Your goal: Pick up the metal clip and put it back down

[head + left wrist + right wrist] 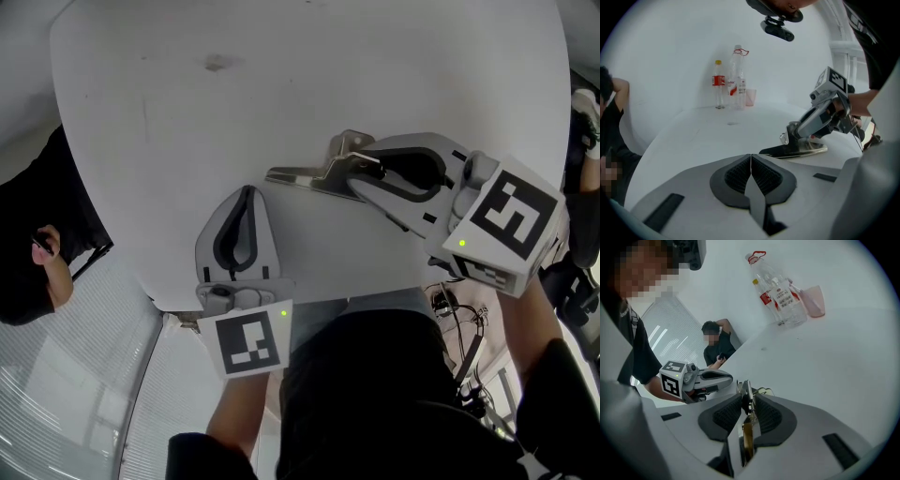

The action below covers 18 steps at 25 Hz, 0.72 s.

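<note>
A broad white round surface (281,103) fills most of the room in front of me, and the person working at its near edge holds one tool in each hand. Off to the left side another person (717,342) sits low beside the surface in dark clothes. The right tool (747,401) reaches in from the right and lies low over the surface, with its marker cube towards the holder. Its two dark ribbed pads are pinched on the metal clip (302,175) and grip it at its raised sprung end. The clip's long flat blade sticks out leftwards beyond the tips. The clip sits near the middle of the near half of the surface, right down at it. I cannot tell whether its underside touches or hangs just clear. The left tool (751,159) sits at the near edge, pointing away from the holder and well apart from the clip. Its jaws are pressed together along a thin seam, with nothing between them. At the far side stand two clear bottles (736,77) with red labels, the shorter one with a yellow cap. A small pink cup (751,97) stands just beside them. A faint grey smudge (217,63) marks the surface towards that far side.
</note>
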{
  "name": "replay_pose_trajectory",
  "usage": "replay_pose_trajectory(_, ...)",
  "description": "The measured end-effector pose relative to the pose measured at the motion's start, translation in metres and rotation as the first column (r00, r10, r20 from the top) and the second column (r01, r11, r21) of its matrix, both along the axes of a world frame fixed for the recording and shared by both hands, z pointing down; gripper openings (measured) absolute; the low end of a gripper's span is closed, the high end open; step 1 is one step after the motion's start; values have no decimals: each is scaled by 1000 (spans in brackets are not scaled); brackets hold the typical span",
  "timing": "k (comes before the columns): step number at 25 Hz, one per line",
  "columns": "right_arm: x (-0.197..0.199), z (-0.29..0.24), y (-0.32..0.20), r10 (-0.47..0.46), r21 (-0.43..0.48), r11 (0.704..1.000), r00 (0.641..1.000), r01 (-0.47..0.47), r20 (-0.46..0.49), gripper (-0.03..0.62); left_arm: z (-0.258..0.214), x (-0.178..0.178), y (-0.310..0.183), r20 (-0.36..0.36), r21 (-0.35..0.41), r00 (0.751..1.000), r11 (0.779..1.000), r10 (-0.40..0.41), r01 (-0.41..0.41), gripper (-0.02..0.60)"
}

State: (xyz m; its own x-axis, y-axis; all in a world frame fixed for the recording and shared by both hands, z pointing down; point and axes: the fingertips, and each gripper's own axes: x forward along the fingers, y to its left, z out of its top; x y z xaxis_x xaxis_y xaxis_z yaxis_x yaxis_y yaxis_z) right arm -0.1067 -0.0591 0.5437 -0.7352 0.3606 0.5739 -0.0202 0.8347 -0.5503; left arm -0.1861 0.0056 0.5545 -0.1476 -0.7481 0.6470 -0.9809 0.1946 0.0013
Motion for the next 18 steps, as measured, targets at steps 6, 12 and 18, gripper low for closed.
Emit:
replay_pose_trajectory(6, -1, -2, 1, -13, 24, 1000, 1000, 12, 15, 91, 6, 4, -1, 62, -50, 997, 998, 35, -32, 23)
replay_pose_trajectory(12, -3, -3, 2, -6, 52, 999, 999, 4, 31, 81, 8, 3, 2, 91, -51, 996, 999, 18, -13, 23)
replay_pose_trajectory(18, -2, -1, 2, 2, 52, 999, 999, -4, 43, 75, 2, -4, 2, 15, 9, 997, 998, -69, 69, 21)
